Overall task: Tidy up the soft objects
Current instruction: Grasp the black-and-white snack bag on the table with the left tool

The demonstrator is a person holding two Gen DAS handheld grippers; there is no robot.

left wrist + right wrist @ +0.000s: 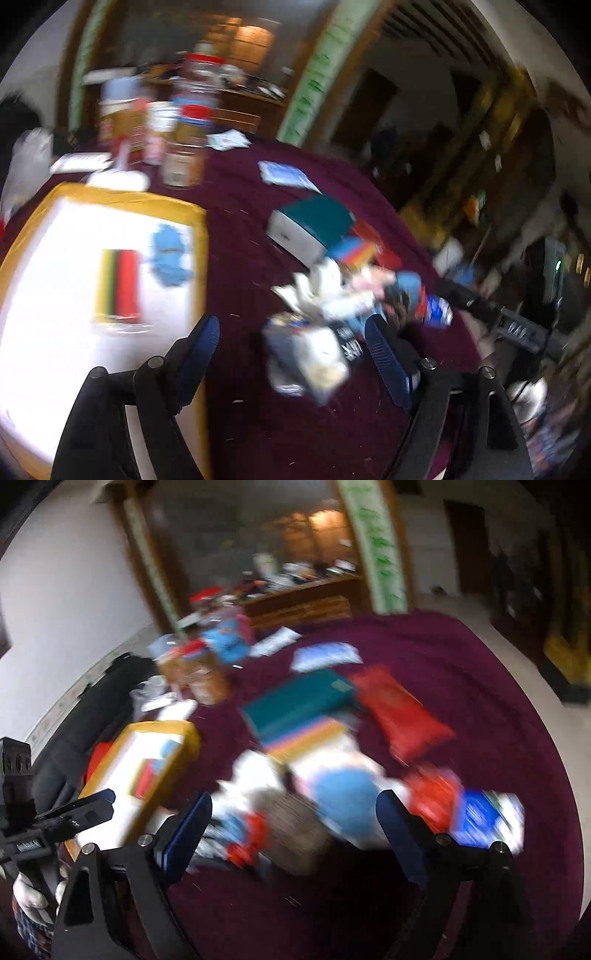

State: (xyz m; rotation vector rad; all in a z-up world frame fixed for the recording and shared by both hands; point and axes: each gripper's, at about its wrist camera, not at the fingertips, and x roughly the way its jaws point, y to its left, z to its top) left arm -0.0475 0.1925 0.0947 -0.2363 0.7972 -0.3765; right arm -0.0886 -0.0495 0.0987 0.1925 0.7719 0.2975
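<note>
Fingers of left gripper [291,345] and right gripper [293,818]: spread wide, nothing clamped. Pile of soft items [332,314]: heaped on maroon tablecloth [236,206], just beyond both grippers. Yellow-rimmed box [129,197]: left of pile, two items inside.

— What sort of place is this?

— A lived-in home, likely a dining or living room. A round table [480,657] under a maroon cloth is crowded with household clutter: jars [192,122] with red lids, a teal book [295,701], a red packet [399,709], papers.

— Anything beyond the table?

— A wooden sideboard [303,602] strewn with small items stands against the far wall beneath a large dark-framed mirror or window [229,531], and warm lamps glow behind. All is blurred.
</note>
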